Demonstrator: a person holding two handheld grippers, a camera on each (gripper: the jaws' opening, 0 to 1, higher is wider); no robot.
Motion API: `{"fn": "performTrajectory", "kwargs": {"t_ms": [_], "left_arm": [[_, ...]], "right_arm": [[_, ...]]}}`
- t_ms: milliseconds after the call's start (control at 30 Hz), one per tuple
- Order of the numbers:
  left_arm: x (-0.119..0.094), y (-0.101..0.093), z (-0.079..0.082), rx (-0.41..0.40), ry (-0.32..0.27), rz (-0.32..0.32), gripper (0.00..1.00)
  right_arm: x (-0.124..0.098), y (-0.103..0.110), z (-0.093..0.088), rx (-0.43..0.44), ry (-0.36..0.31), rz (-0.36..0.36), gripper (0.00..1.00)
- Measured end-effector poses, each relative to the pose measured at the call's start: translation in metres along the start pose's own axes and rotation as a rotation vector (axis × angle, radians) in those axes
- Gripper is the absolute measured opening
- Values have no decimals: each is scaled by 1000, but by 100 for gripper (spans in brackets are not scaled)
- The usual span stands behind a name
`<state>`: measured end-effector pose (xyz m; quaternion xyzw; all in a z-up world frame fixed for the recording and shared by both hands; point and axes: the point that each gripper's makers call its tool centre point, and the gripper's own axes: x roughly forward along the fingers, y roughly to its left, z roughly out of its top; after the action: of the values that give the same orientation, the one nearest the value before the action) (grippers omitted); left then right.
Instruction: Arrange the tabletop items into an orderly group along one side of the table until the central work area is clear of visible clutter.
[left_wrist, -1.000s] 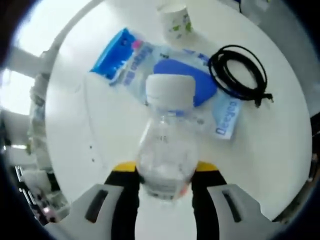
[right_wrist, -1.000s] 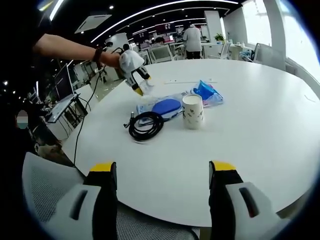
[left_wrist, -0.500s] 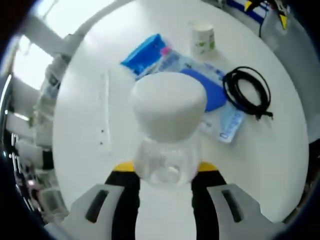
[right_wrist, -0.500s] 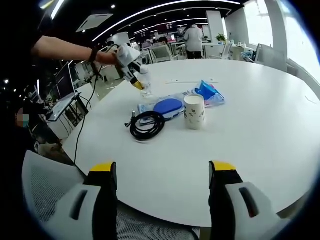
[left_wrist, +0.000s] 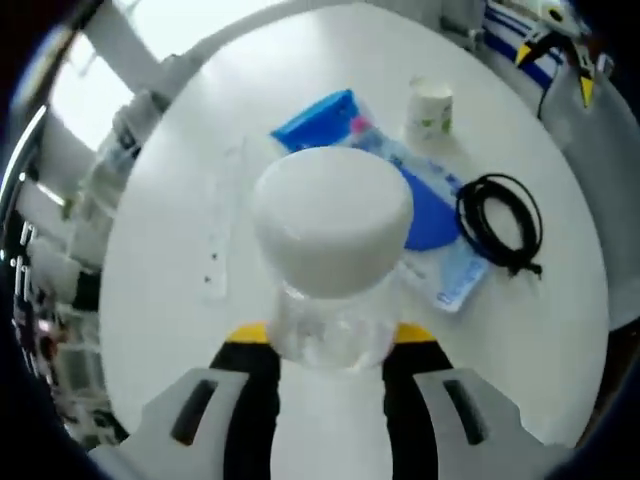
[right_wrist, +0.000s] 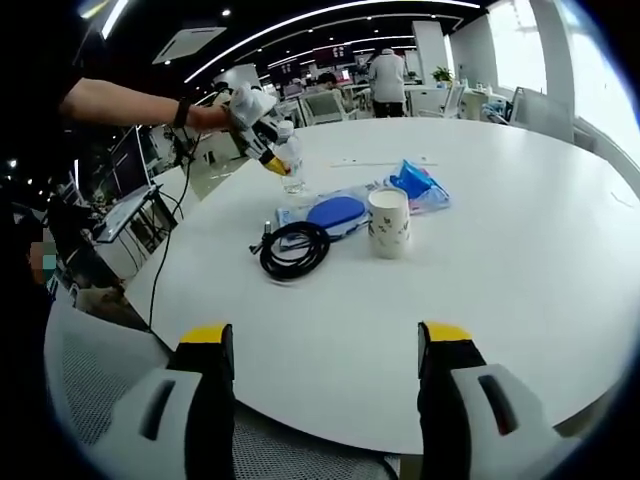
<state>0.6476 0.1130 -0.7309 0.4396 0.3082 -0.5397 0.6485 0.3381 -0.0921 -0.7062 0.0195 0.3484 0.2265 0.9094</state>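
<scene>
A clear plastic bottle (left_wrist: 330, 320) with a white cap (left_wrist: 332, 222) sits between the jaws of my left gripper (left_wrist: 330, 338), which is shut on it, cap towards the camera. In the right gripper view a hand holds that left gripper (right_wrist: 262, 135) and bottle (right_wrist: 290, 160) above the table's far left part. Beyond lie a blue pouch (left_wrist: 315, 112), a blue pad in a plastic bag (left_wrist: 428, 205), a paper cup (left_wrist: 430, 108) and a coiled black cable (left_wrist: 498, 222). My right gripper (right_wrist: 325, 350) stands open over the near table edge, well short of the cup (right_wrist: 387, 222) and cable (right_wrist: 294, 250).
The round white table (right_wrist: 520, 260) has bare room on its right and near side. A clear ruler (left_wrist: 215, 240) lies left of the pouch. A grey mesh chair (right_wrist: 90, 400) stands at the near edge. A person (right_wrist: 387, 78) stands far behind, among desks.
The left gripper has risen with the bottle, and the bottle's cap has swung to face its camera; the table looks farther below. The right gripper has stayed still.
</scene>
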Motion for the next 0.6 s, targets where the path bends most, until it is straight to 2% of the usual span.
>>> {"fn": "performTrajectory", "kwargs": {"t_ms": [233,400,600], "left_arm": [[-2,3,-2,-108,-61,47,36],[-6,0,-3,-215,-134,63,36],[-6,-2,-14,-282,-157,97,36]], "right_arm": [[0,1,0,0,-2,3,75],[0,1,0,0,-2,2,75],[0,1,0,-2,0,3,75]]}}
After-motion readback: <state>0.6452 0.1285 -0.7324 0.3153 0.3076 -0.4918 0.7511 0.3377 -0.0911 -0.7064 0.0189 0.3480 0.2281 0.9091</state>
